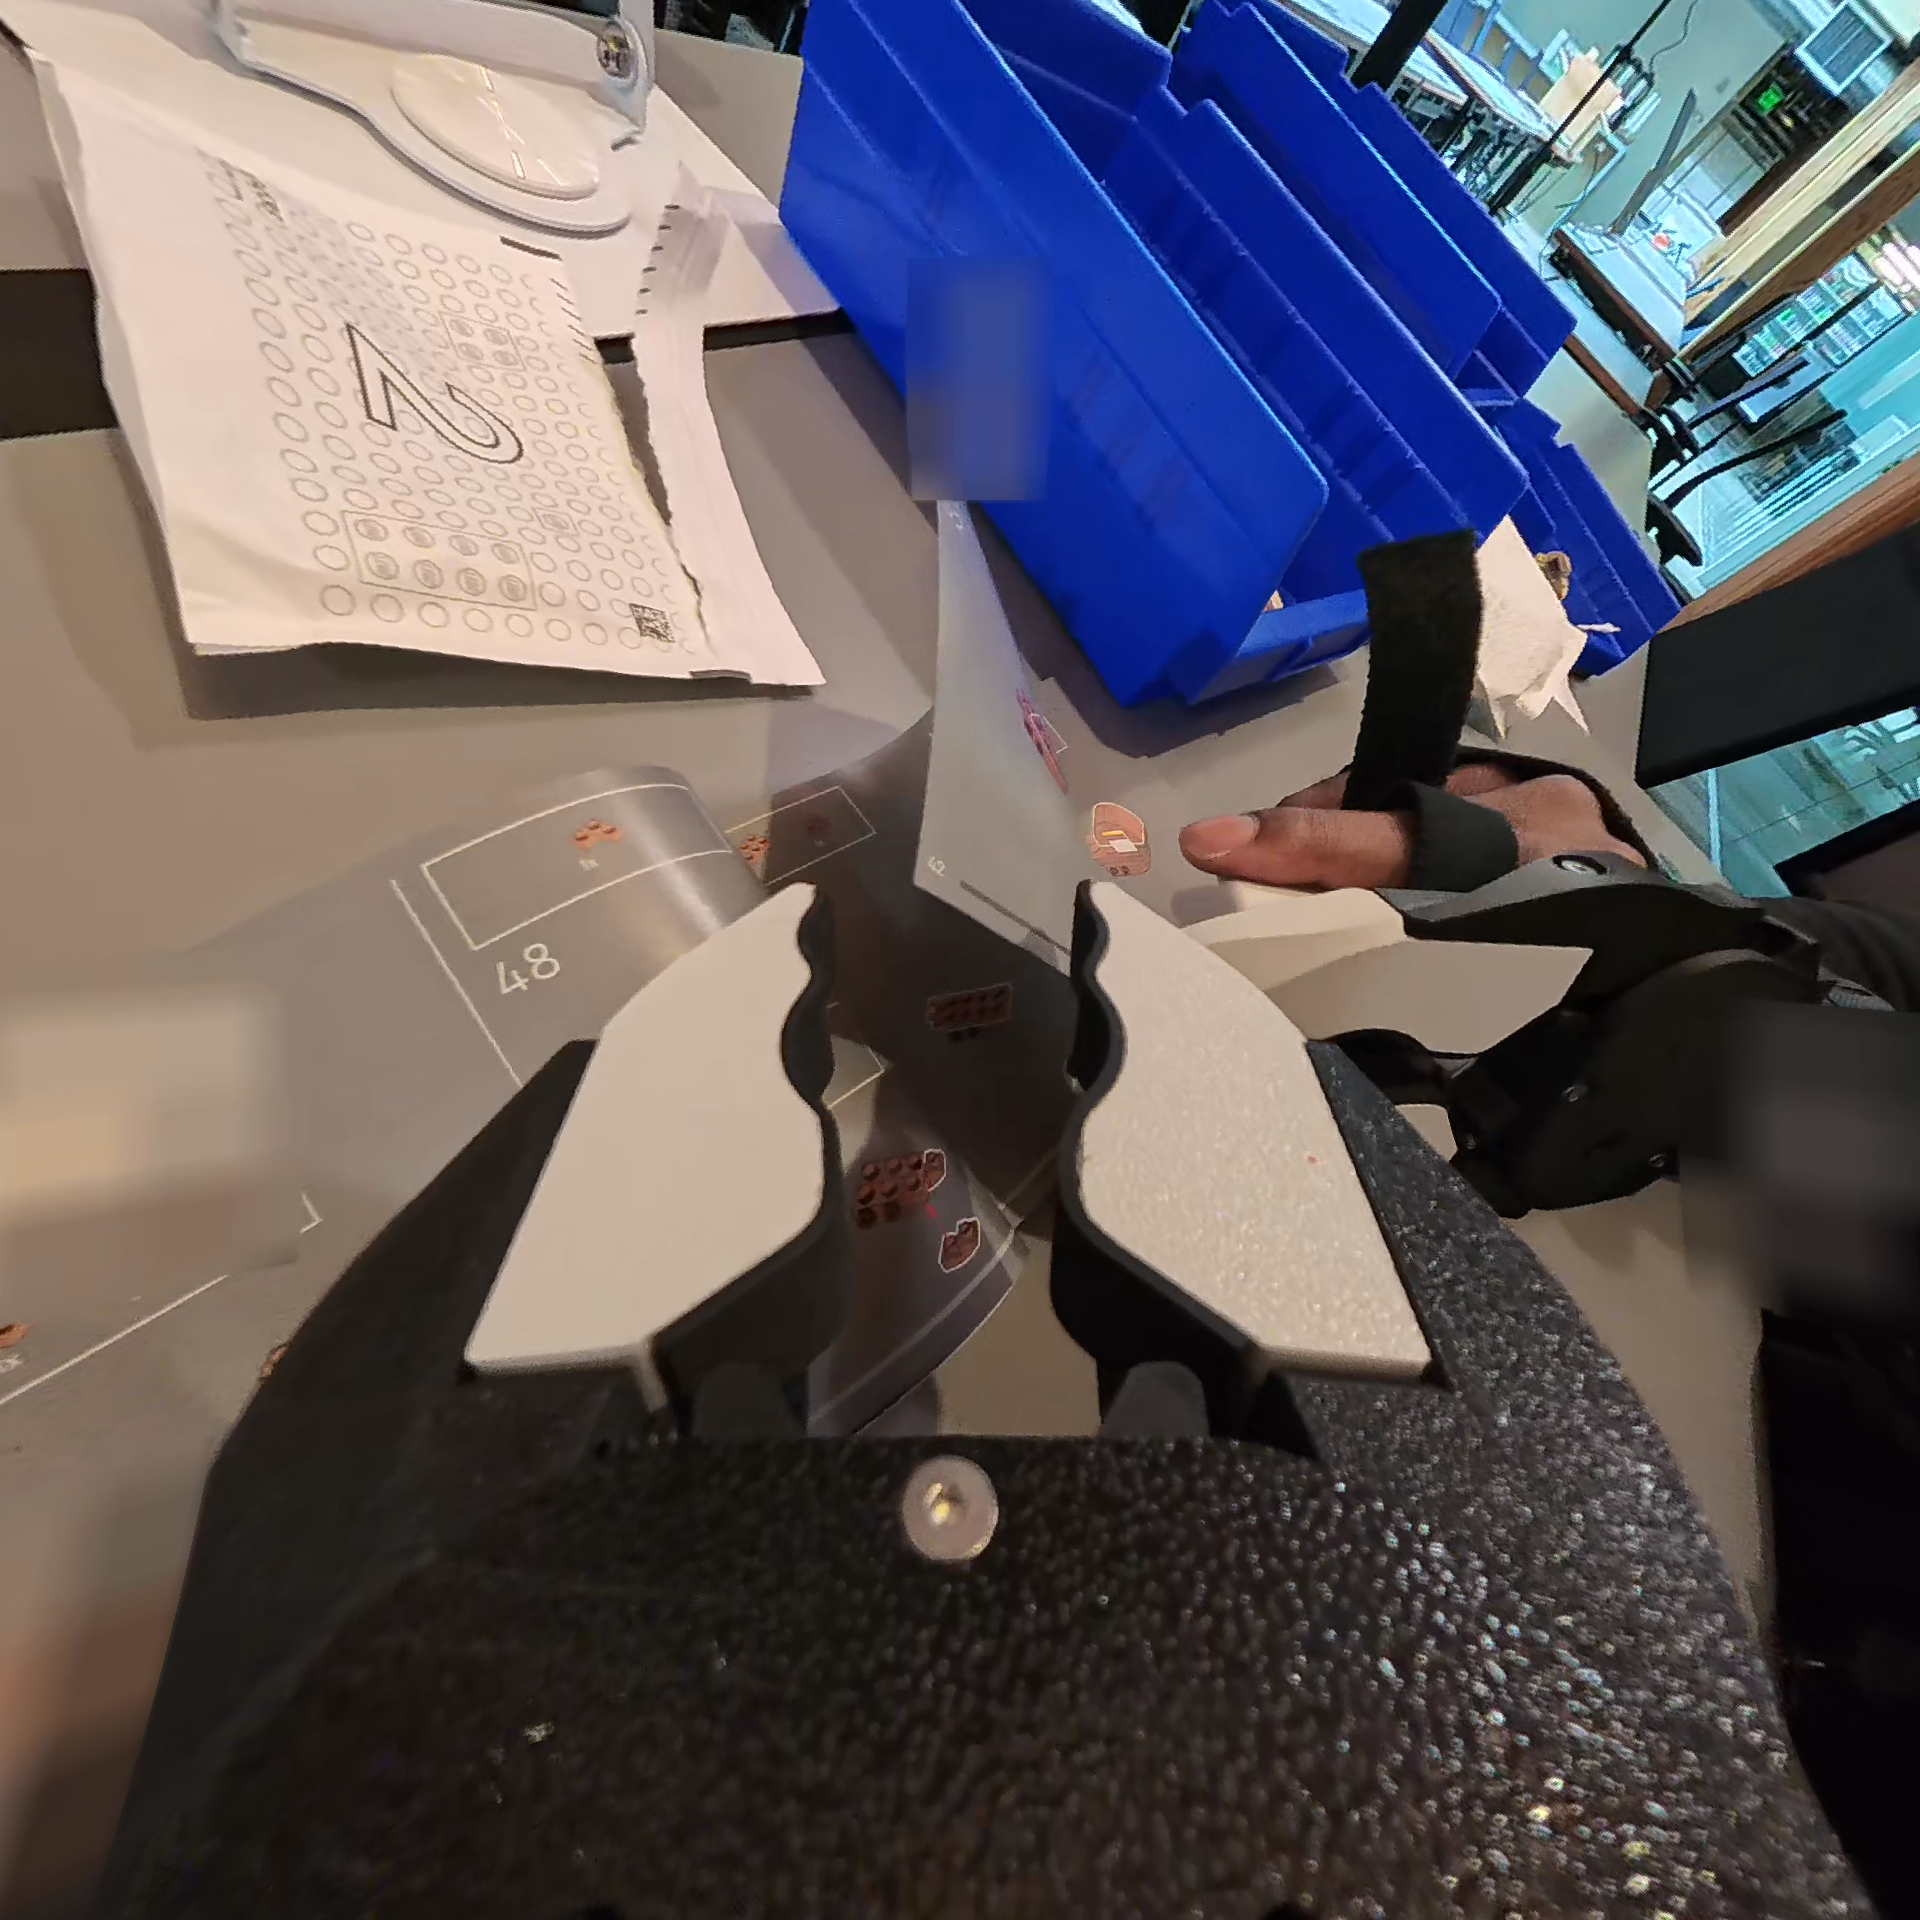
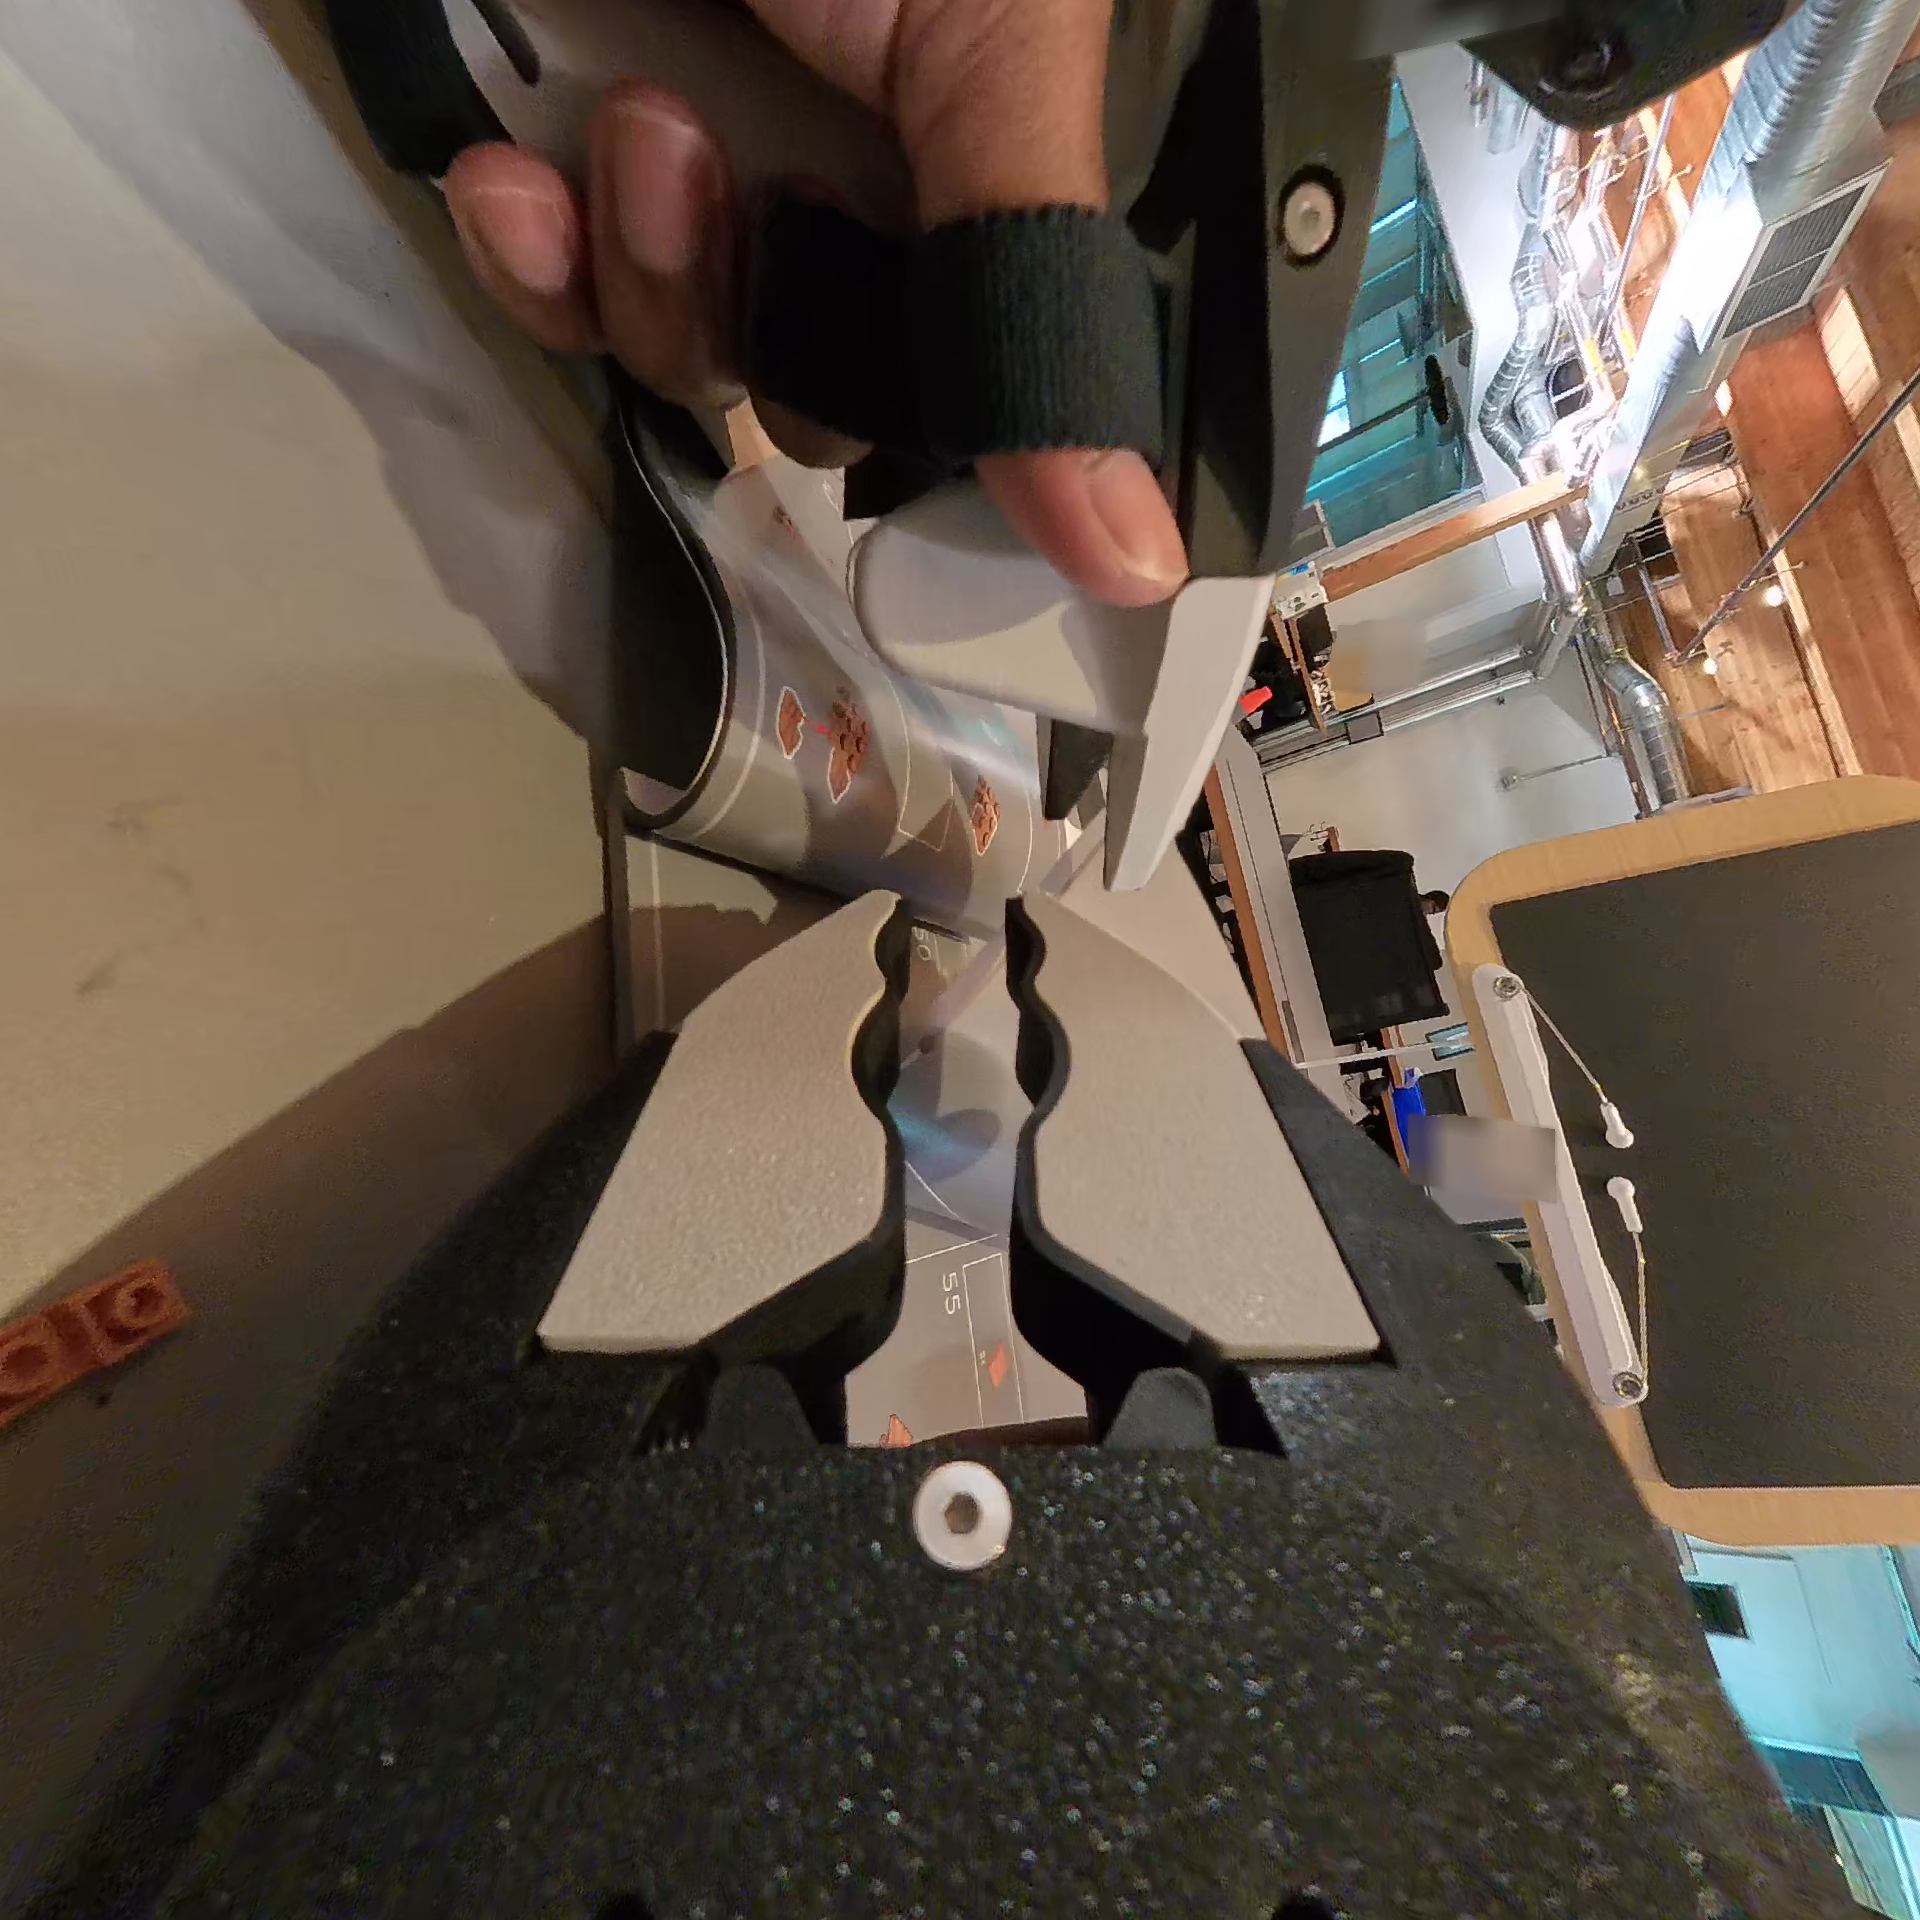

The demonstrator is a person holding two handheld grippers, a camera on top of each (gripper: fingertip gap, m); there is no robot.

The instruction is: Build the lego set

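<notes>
A grey instruction booklet (image 1: 582, 862) lies open on the grey table, its pages curling. One page (image 1: 997, 707) stands lifted upright. My left gripper (image 1: 951, 914) is open above the booklet, with the lifted page's lower corner just ahead of its right fingertip (image 1: 1101, 935). The right gripper's white finger (image 1: 1309, 935) and a hand sit just right of that page. In the right wrist view my right gripper (image 2: 951, 925) hovers over the curled booklet (image 2: 831, 769). Its pads stand a little apart, and a page edge runs through the gap unpressed. The left gripper's white finger (image 2: 1174, 727) is just ahead.
Blue plastic bins (image 1: 1195, 312) stand behind the booklet. A white sheet printed with circles (image 1: 416, 436) and a white stand base (image 1: 499, 135) lie at the back left. A crumpled paper towel (image 1: 1527, 644) is by the bins. Brown bricks (image 2: 83, 1340) lie on the table. Left and right tips are no more than a few centimetres apart.
</notes>
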